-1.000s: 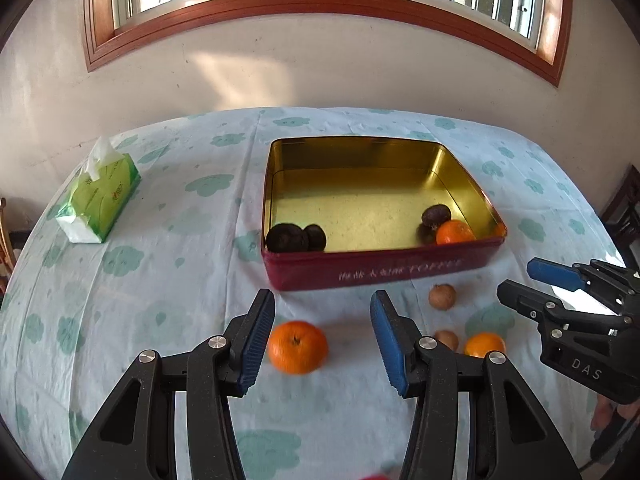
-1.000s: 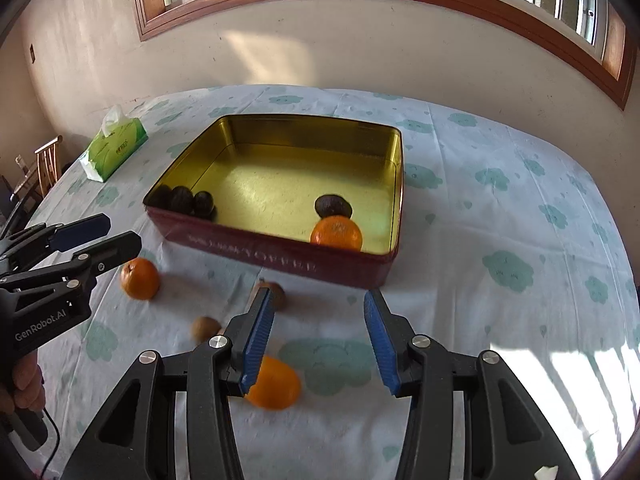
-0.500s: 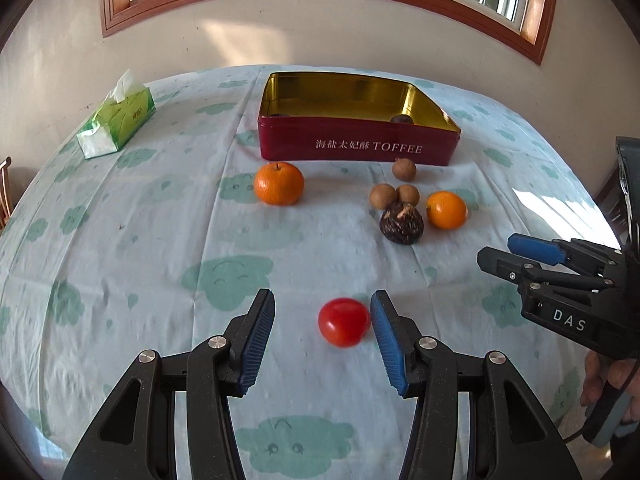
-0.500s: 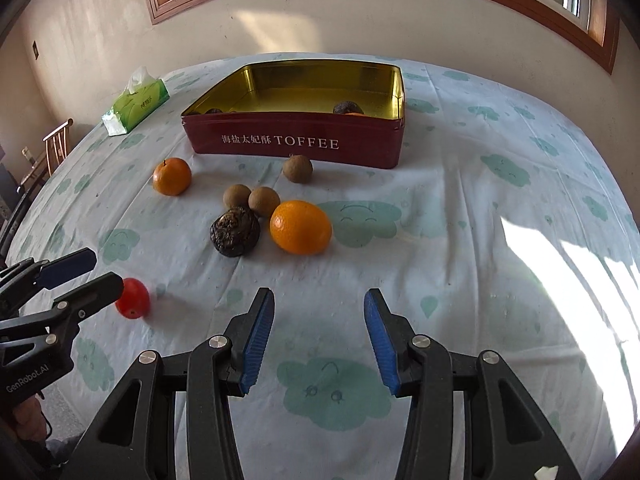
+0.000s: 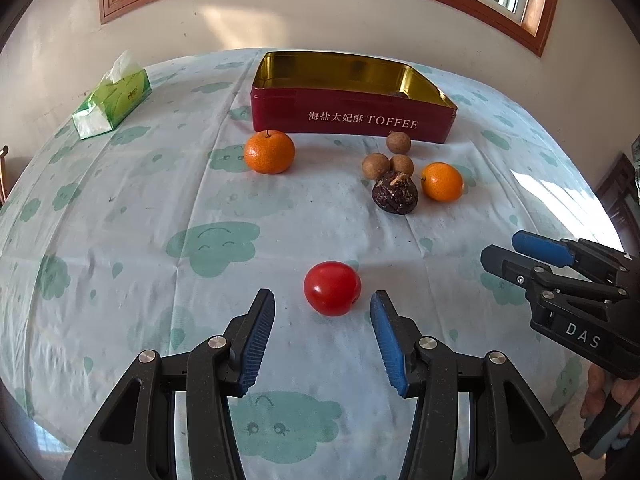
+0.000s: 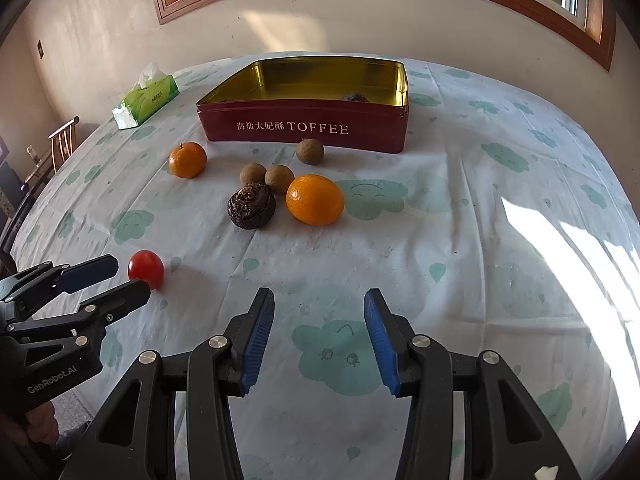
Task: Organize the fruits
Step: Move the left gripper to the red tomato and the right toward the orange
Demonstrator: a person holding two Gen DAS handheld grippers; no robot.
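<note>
Left hand-held gripper (image 5: 322, 310) released, cherry tomato (image 5: 332, 288) just ahead of its blue pads; right hand-held gripper (image 6: 319, 310) released, farther off.

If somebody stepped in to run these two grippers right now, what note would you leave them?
Left gripper: open, empty, the red tomato just ahead between its fingers, untouched.
Right gripper: open, empty, over bare cloth.
Still on the table in front of the toffee tin: two oranges, three small brown fruits, one dark wrinkled fruit.
Done: at least one dark fruit shows inside the tin; the rest of its floor is hidden.
Left: move all seven loose fruits into the tin, probably tomato first.
</note>
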